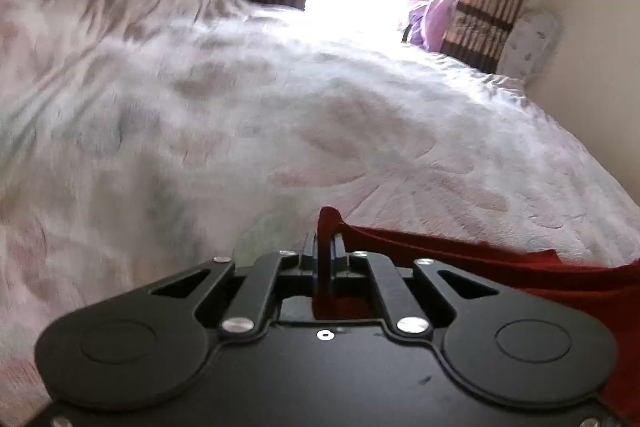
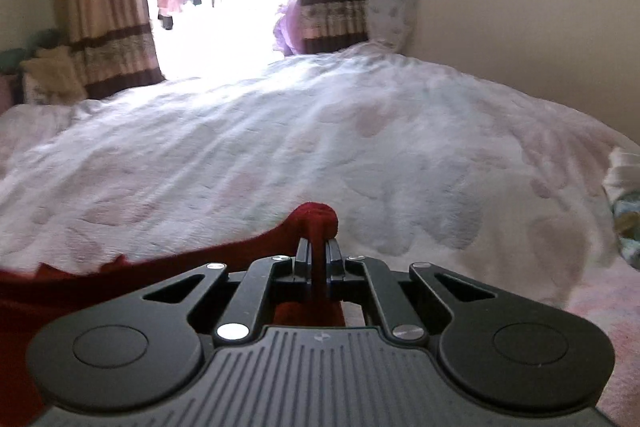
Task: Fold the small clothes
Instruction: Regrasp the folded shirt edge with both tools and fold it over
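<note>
Red garment (image 1: 500, 267) pinched, both grippers, no writing

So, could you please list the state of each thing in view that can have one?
Left gripper: shut on a corner of the red fabric garment.
Right gripper: shut on another corner of the garment.
Red fabric garment: held up, stretched between both grippers over the bed.
White floral bedspread: spread out, lightly wrinkled.
Striped beige curtains: drawn open.
</note>
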Demonstrator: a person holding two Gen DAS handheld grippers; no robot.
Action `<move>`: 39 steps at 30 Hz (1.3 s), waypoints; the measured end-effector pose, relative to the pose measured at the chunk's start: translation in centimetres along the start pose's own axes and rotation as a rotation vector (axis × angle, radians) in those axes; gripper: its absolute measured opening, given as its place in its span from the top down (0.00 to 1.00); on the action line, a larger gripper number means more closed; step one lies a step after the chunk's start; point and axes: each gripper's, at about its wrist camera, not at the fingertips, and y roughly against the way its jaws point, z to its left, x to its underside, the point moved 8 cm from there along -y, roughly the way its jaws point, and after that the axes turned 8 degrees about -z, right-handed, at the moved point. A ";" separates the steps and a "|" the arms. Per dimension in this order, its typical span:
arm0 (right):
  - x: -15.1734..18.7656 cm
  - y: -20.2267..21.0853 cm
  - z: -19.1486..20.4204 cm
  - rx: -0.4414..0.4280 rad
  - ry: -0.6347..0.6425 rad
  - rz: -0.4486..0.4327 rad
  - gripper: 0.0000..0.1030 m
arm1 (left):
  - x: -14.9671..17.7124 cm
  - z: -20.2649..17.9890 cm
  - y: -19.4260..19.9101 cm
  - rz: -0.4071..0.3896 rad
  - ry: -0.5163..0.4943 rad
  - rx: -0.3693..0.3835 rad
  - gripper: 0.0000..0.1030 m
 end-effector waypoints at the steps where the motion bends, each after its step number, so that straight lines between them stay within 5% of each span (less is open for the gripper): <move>1: 0.4 -0.5 -0.1 -0.002 -0.007 0.026 0.94 | 0.6 0.3 -0.6 0.026 0.014 -0.003 0.95; 5: 2.5 -2.4 -0.1 -0.024 0.007 0.128 0.84 | 2.9 0.7 -2.7 0.045 0.004 -0.045 0.88; 7: 2.8 -2.4 0.1 0.013 0.062 0.123 0.81 | 3.1 1.2 -2.9 0.032 -0.004 -0.111 0.62; 12: 1.0 0.4 0.7 0.029 0.129 0.034 0.68 | 1.7 0.7 0.1 0.064 -0.007 -0.061 0.59; 16: 0.8 3.8 0.7 -0.045 0.085 0.081 0.62 | 3.2 -1.6 5.2 0.169 -0.044 0.035 0.52; 20: 2.5 7.9 0.0 -0.075 0.047 0.155 0.26 | 7.1 -2.6 10.2 0.288 -0.088 0.067 0.50; 24: 4.6 11.8 -1.6 -0.066 -0.011 0.231 0.24 | 11.4 -2.6 14.1 0.362 -0.111 0.061 0.50; 29: 6.6 13.3 -2.0 -0.112 -0.047 0.300 0.24 | 12.3 -2.7 16.0 0.342 -0.059 0.092 0.50; 31: 7.2 12.9 -1.7 -0.137 -0.056 0.323 0.27 | 11.9 -3.3 16.5 0.325 -0.069 0.116 0.50; 32: 7.4 12.6 -1.6 -0.133 -0.053 0.334 0.37 | 11.8 -3.5 16.6 0.316 -0.078 0.134 0.52; 33: 7.7 12.7 -1.4 -0.128 -0.047 0.341 0.70 | 11.7 -3.6 16.6 0.307 -0.078 0.150 0.56; 35: 7.9 12.5 -1.0 -0.135 -0.048 0.357 0.95 | 11.2 -3.4 17.0 0.256 -0.065 0.123 0.65; 36: 7.6 12.8 -1.2 -0.126 -0.069 0.345 0.96 | 10.8 -3.3 17.1 0.231 -0.065 0.121 0.95; 39: 5.8 14.4 -2.1 -0.107 -0.091 0.270 0.96 | 9.8 -3.0 18.2 0.220 -0.048 0.138 1.00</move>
